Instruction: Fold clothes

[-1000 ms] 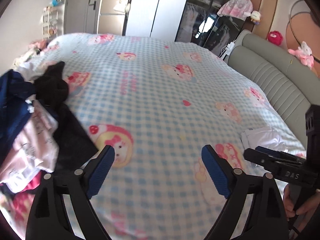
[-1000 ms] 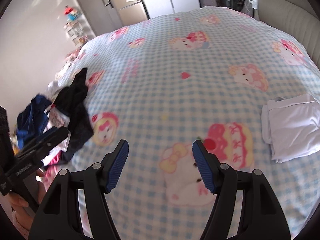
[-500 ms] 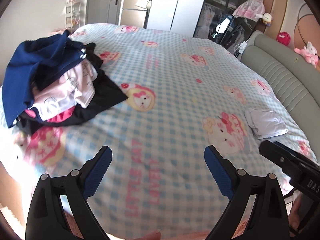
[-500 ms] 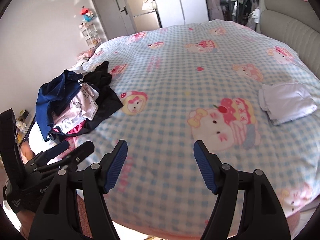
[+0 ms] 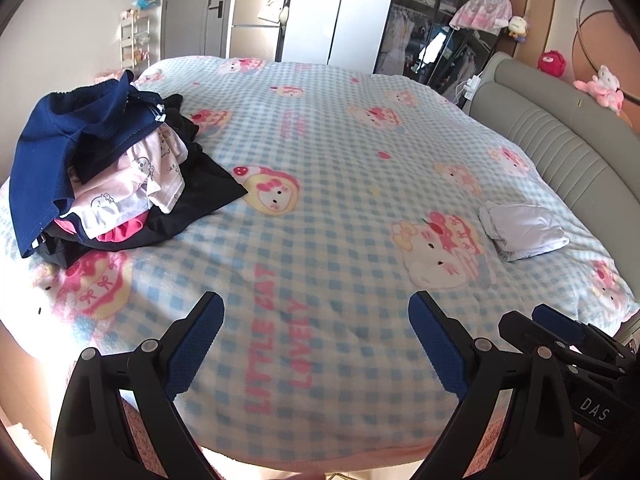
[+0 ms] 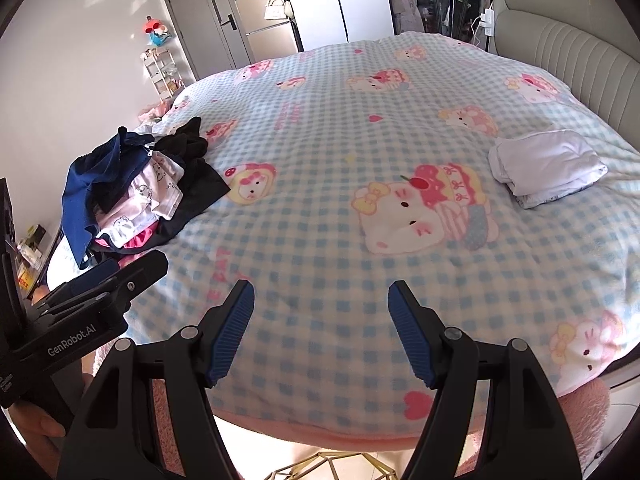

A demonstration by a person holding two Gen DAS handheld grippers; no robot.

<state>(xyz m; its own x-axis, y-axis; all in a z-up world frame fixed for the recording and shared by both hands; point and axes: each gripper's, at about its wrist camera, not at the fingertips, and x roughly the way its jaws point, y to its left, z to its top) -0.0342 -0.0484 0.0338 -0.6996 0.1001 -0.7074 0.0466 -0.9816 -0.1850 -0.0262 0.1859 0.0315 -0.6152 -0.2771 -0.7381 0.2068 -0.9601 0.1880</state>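
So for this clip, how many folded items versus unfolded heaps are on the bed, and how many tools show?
Folded white garment: 1
Unfolded pile, garments inside too tangled to count: 1
Left tool and right tool, both open and empty: 2
Total: 4

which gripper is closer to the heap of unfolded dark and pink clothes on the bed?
Left. The left gripper hovers open, with the heap of unfolded clothes ahead to its left. The right gripper, also open, sits farther right, nearer the folded white garment.

Bed [image 5: 340, 184]: blue checked blanket, cartoon cats
Headboard [image 5: 560, 148]: grey, padded
Fridge [image 5: 254, 36]: by the door [image 5: 188, 8]
Plush toys [image 5: 602, 86]: above headboard
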